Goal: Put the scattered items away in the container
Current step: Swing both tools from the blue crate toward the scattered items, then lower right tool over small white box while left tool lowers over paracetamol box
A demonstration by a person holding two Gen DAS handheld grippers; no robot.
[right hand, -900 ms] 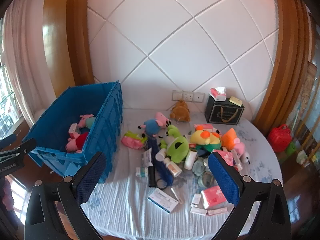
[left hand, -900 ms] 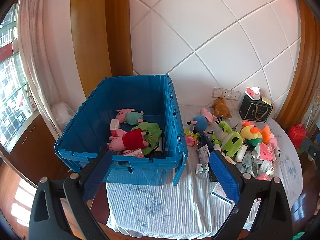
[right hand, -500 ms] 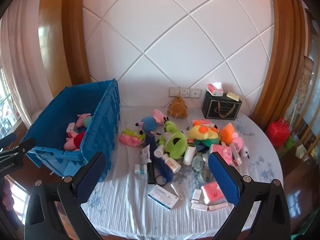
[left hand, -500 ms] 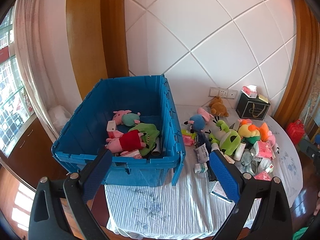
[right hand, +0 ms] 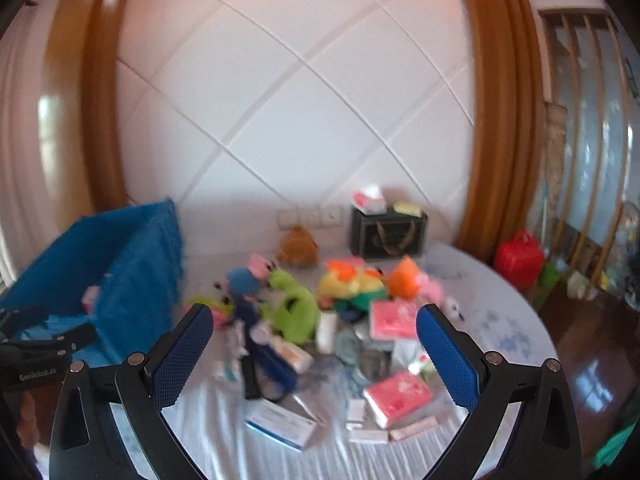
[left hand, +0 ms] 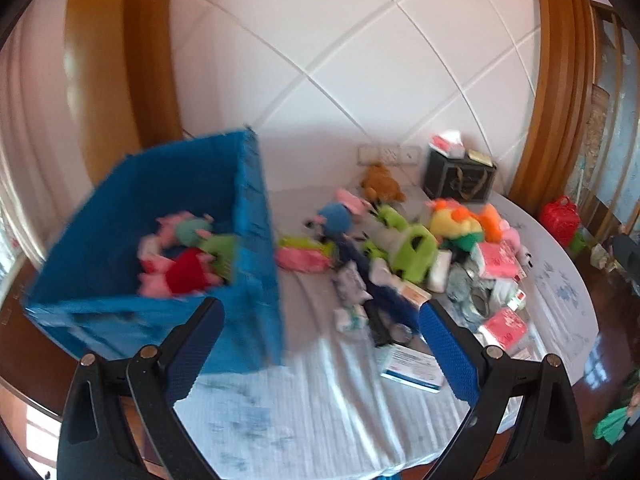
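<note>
Since the earlier frames both views had swung to the right: in the left wrist view the blue container [left hand: 160, 248] had slid toward the left edge and the pile of scattered items [left hand: 404, 264] had come toward the middle, all of it smeared by the motion.

Nearest, the left gripper [left hand: 320, 344] and the right gripper [right hand: 314, 350] each had jaws spread wide with nothing between them, above the bare near part of the cloth-covered counter [left hand: 280, 408]. Just beyond lay a white and blue box [right hand: 280, 424] and a pink packet [right hand: 396, 398]. Farther on, the green plush [right hand: 296, 312], blue plush [right hand: 242, 282] and yellow plush [right hand: 356, 282] crowded together with small bottles and cartons. The container sat at the left, a few plush toys already inside, most items not yet in. At the far edge stood a brown bear [right hand: 298, 246] and a dark bag [right hand: 388, 232].

The step in hand looked like choosing the next pick. It would go best by taking a loose piece at the near edge of the pile, closing on one item only, and lifting clear of the container's wall before release.
</note>
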